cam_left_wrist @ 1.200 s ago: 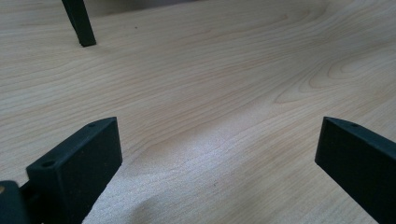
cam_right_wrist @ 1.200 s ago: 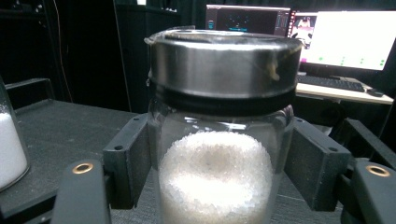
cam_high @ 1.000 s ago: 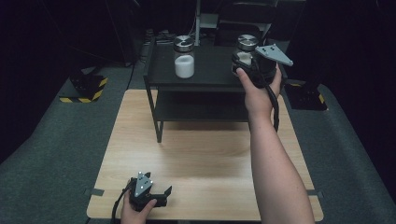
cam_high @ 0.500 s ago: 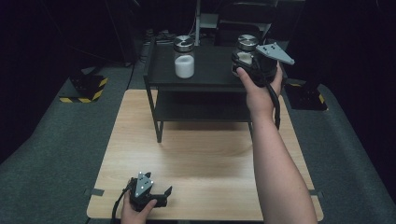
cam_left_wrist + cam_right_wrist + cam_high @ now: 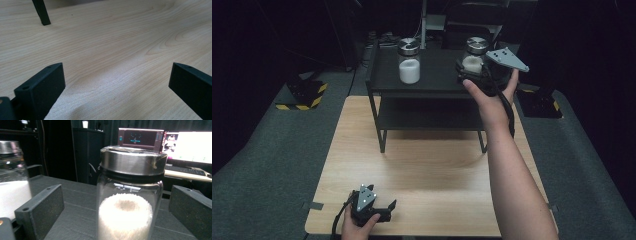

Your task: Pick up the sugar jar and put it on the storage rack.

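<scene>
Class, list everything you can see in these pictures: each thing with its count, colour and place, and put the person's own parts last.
Table: one, light wood, centre of the grey floor.
Shelf unit: one, black, two levels, on the far half of the table.
Left jar: one, clear glass with a metal lid, white contents, on the shelf top.
Right jar: one, clear glass with a metal lid, white contents, on the shelf top between the right tongs' open jaws, not yet gripped.
Striped blocks: two, black and yellow, on the floor either side of the table.
Monitors: at least two, lit, behind the shelf.
Left tongs: black, open, low at the table's near edge.
Right tongs: black, open, at the right jar.
Right forearm: one, reaching over the table.
</scene>
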Demonstrator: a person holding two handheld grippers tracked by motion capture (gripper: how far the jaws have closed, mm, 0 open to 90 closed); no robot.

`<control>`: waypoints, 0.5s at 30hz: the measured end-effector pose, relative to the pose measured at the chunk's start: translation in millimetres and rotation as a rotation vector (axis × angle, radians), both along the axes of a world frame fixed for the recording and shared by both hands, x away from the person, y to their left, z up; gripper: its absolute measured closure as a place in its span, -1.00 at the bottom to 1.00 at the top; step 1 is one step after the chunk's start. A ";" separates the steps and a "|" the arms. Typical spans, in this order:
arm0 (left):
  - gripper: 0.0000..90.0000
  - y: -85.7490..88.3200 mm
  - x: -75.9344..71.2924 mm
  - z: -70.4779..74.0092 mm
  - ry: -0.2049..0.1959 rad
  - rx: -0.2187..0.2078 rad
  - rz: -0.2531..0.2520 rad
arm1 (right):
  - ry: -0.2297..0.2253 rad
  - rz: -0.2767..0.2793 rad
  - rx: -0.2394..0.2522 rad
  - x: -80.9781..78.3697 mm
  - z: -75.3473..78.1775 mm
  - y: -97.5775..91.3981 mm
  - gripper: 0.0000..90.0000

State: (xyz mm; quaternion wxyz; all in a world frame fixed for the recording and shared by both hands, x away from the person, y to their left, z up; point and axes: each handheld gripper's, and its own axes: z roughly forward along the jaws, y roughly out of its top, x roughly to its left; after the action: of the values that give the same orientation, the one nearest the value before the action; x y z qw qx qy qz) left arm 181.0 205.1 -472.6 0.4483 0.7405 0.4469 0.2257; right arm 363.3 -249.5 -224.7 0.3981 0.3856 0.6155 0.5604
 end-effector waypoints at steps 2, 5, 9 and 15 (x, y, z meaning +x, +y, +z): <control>-0.98 -0.4 -0.2 0.0 -0.001 0.001 0.000 | -0.005 0.010 0.010 -4.3 -2.4 -3.6 -1.00; -0.98 -0.8 0.0 0.3 0.000 0.005 -0.001 | -0.011 0.017 0.006 -10.3 -5.5 -7.6 -1.00; -0.98 -1.5 -0.1 0.5 -0.001 0.009 0.000 | -0.016 0.031 -0.002 -20.2 -11.0 -14.3 -1.00; -0.98 -2.4 -0.4 0.7 0.000 0.011 0.002 | -0.025 0.046 -0.002 -35.3 -17.6 -22.9 -1.00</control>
State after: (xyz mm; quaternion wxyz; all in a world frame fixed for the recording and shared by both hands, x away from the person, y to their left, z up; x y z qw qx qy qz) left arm 180.6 202.8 -472.0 0.4442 0.7423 0.4465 0.2288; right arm 328.0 -272.4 -242.3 0.3929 0.3638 0.6197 0.5737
